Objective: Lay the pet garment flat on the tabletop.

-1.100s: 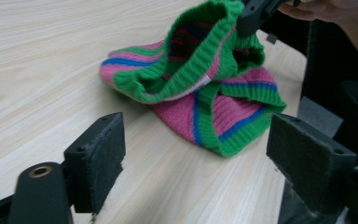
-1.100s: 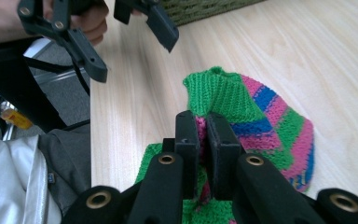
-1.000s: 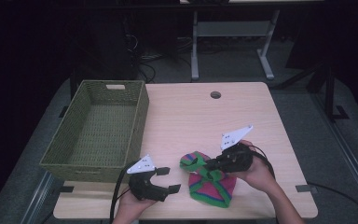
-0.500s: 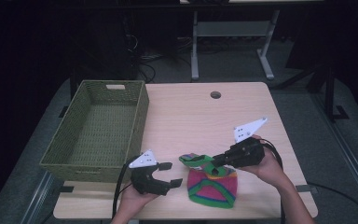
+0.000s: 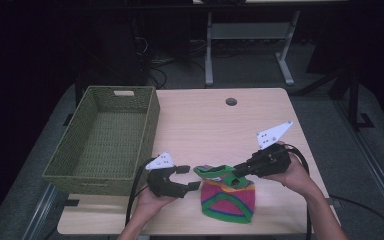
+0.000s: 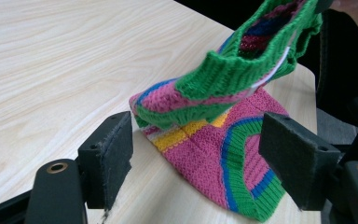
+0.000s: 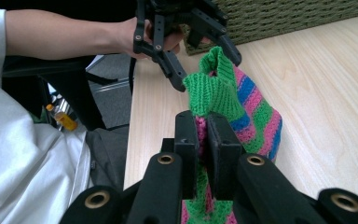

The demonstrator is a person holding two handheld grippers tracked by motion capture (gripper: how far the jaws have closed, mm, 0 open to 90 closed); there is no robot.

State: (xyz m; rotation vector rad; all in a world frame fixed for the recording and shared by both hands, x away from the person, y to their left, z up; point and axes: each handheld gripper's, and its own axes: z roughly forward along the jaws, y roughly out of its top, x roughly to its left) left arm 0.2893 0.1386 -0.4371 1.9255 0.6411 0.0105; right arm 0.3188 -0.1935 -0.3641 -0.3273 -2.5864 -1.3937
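1. Two grippers were in your hands at the near edge of the table (image 5: 215,120).
2. Your right gripper (image 5: 236,172) had its jaws pressed together on the knitted sock (image 5: 227,200), pinching the pink fabric just below the green cuff (image 7: 213,88).
3. You had that cuff end lifted off the wood, while the rest of the sock lay flat on the table near the front edge.
4. Your left gripper (image 5: 189,177) had its jaws spread wide, holding nothing, with the raised cuff just beyond its fingertips.
5. Your left hand (image 5: 150,202) held that gripper just left of the sock.
6. One woven basket (image 5: 105,140) stood on the left side of the table, apart from the sock.
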